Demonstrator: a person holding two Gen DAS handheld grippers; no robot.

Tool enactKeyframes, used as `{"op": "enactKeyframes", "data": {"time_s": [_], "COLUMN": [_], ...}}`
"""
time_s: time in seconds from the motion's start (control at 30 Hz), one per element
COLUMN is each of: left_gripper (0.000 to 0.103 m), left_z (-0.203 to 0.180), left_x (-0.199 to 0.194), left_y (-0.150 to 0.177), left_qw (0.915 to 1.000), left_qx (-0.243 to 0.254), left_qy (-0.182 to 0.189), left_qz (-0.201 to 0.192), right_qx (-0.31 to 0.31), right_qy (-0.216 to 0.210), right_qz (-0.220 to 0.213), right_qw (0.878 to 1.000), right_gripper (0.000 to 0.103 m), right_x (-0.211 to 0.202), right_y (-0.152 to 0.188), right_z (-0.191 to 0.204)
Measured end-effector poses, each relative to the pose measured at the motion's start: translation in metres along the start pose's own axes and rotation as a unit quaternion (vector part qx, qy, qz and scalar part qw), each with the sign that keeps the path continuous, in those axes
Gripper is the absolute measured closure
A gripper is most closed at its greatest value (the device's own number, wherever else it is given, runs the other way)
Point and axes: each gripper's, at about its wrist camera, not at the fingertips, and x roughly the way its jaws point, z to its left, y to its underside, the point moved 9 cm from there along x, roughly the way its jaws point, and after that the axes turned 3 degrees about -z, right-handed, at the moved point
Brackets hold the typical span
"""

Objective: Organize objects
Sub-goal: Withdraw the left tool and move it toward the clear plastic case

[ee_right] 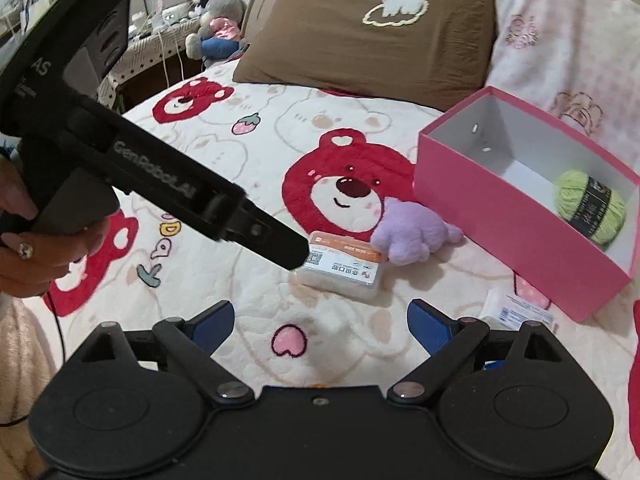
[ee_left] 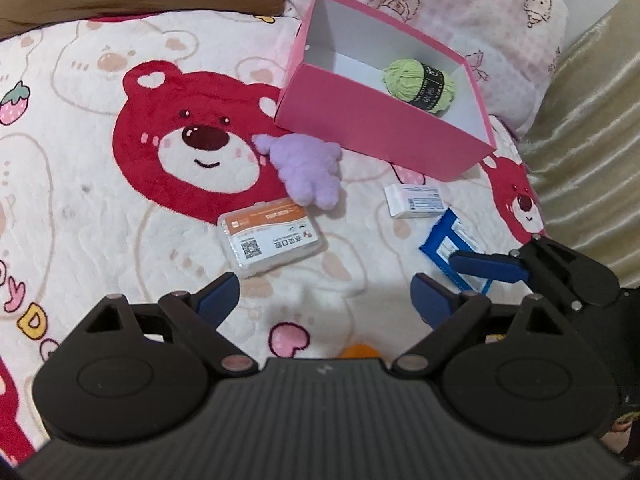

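Sitting on the bed blanket (ee_left: pixel 80 216): pink box (ee_left: pixel 372 128), open top, with green yarn ball (ee_left: pixel 420 82) inside near its right end; the yarn's black band has print I can't read. Purple plush (ee_left: pixel 306 168) lies just in front of the box's near wall, touching or almost touching the clear mask case (ee_left: pixel 272 240), which has an orange stripe, a QR code and Chinese text, upside down from this side. Small white carton (ee_left: pixel 414 200) with a barcode label sits right of the plush, apart from it. Blue packet (ee_left: pixel 456 252) lies further right and nearer. Brown pillow (ee_right: pixel 360 40) and pink patterned pillow (ee_right: pixel 560 40) are behind the box. Left tongs (ee_left: pixel 324 300) are released, spread wide, holding nothing, hovering above the blanket short of the mask case. Right tongs (ee_right: pixel 320 320) are likewise spread and bare; in the left wrist view one blue finger overlaps the blue packet, contact unclear. In the right wrist view the left unit's body reads "GenRobot.AI", gripped by the left hand (ee_right: pixel 32 248), its tip blocking the mask case's left end.
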Motion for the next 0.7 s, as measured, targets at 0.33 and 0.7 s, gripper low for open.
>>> {"op": "enactKeyframes", "data": {"time_s": [0.33, 0.7], "left_gripper": [0.012, 0.017], "left_z": [0.023, 0.041], "left_x": [0.019, 0.052], "left_y": [0.0, 0.002], "left_qw": [0.9989, 0.9979], "left_qx": [-0.003, -0.002], "left_qy": [-0.006, -0.009], "left_qz": [-0.046, -0.064], "right_qx": [-0.043, -0.054], "right_qy": [0.004, -0.01], "right_qz": [-0.014, -0.008], "right_qw": [0.999, 0.998], "right_gripper": [0.008, 0.009], "right_x": [0.051, 0.104], "right_y": [0.004, 0.008], "right_z": [0.011, 0.008]}}
